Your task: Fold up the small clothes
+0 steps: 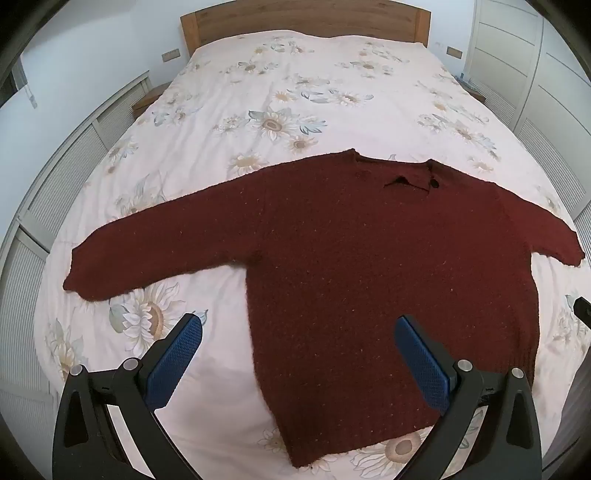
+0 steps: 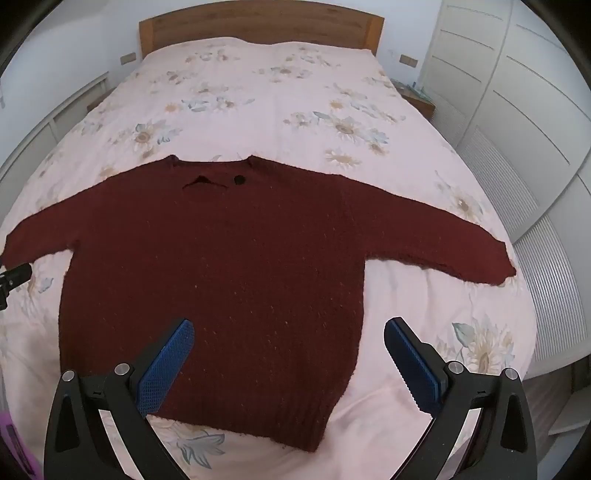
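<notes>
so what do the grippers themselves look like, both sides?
Same build: left gripper and right gripper each have black angular linkage arms with silver round pivot pins and flat blue pads with a fine crosshatch grip texture. No cables, markings or sleeves are visible.

Sweaters: one dark red knit sweater, spread flat, both sleeves out.
Buttons: one black button at the collar.
Beds: one bed, floral cover.
Headboards: one wooden headboard.
Grippers: two, the left gripper and the right gripper, each with two blue pads.
</notes>
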